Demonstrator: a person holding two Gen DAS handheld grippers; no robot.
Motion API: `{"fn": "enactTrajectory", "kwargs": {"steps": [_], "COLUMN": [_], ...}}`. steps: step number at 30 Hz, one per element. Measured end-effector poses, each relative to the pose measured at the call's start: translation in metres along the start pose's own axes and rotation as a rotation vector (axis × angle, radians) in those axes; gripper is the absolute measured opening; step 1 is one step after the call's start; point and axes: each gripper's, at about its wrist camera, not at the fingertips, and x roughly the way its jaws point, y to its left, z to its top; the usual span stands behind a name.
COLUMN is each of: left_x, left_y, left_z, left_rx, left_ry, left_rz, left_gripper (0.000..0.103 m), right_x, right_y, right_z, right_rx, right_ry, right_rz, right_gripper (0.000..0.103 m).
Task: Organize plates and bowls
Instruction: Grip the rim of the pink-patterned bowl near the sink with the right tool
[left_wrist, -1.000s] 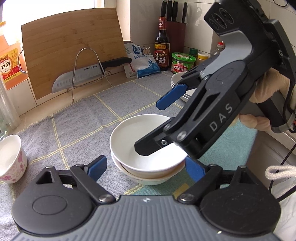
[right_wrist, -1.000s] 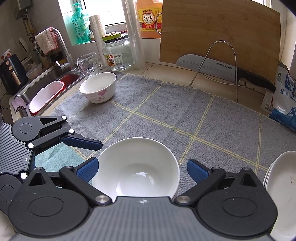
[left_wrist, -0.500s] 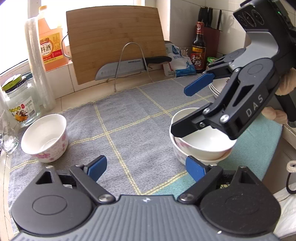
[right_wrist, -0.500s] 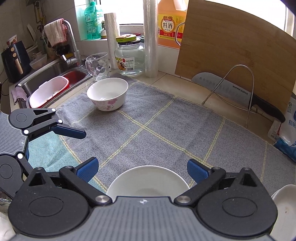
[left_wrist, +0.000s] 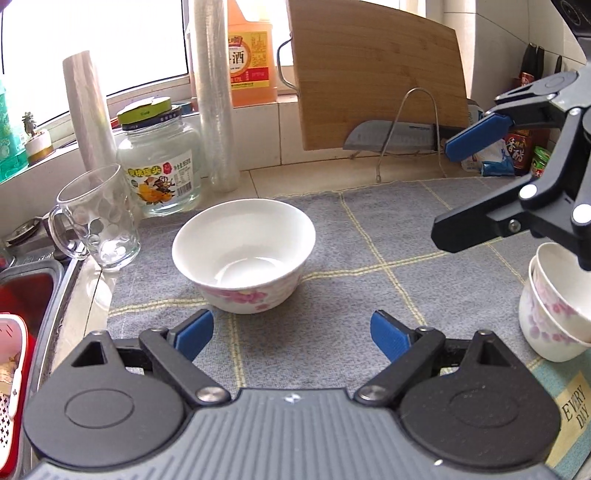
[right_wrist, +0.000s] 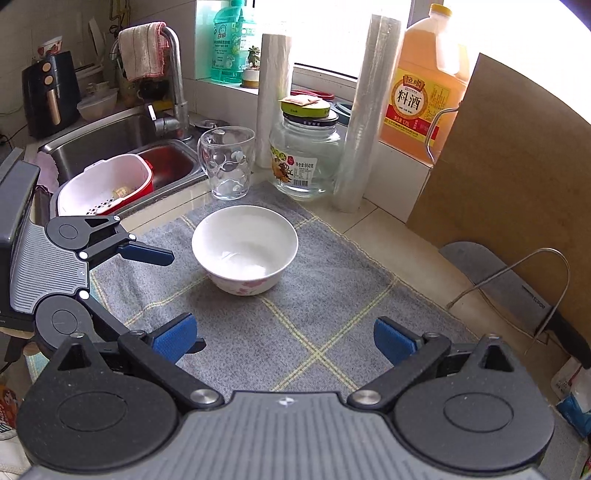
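A white bowl with pink flowers (left_wrist: 243, 254) (right_wrist: 245, 251) stands alone on the grey checked cloth (left_wrist: 369, 221), upright and empty. My left gripper (left_wrist: 291, 332) is open just short of it, nothing between its blue pads. From the right wrist view the left gripper (right_wrist: 177, 299) lies to the bowl's left, apart from it. My right gripper (right_wrist: 284, 339) is open too, some way short of the bowl, and hangs in the air as the right gripper (left_wrist: 450, 188) seen from the left wrist. Two nested floral bowls (left_wrist: 550, 314) stand at the right edge, below it.
Behind the bowl stand a glass mug (right_wrist: 227, 162), a lidded jar (right_wrist: 306, 155), two film rolls (right_wrist: 369, 110) and an orange bottle (right_wrist: 424, 81). A cutting board (left_wrist: 376, 77) and a knife on a wire rack (left_wrist: 395, 136) are at the back right. The sink (right_wrist: 110, 140) with a red-and-white colander lies left.
Both grippers have swung left, away from the nested bowls and toward the lone floral bowl. The stack slid to the left view's right edge and left the right view. Both stayed open.
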Motion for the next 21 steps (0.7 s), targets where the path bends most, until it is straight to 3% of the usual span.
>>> {"fn": "enactTrajectory", "kwargs": {"steps": [11,21], "left_x": [0.027,0.042], "left_y": [0.021,0.023], "left_z": [0.002,0.004], "left_rx": [-0.014,-0.018], "left_ry": [0.001,-0.009], "left_rz": [0.008,0.012], "left_gripper": [0.092,0.092], "right_x": [0.063,0.104], "right_y": [-0.004,-0.02], "right_z": [0.042,0.055], "right_rx": [0.012,0.068], "right_ry": [0.011,0.027], "right_rz": [0.059,0.121], "right_gripper": [0.103,0.103]}}
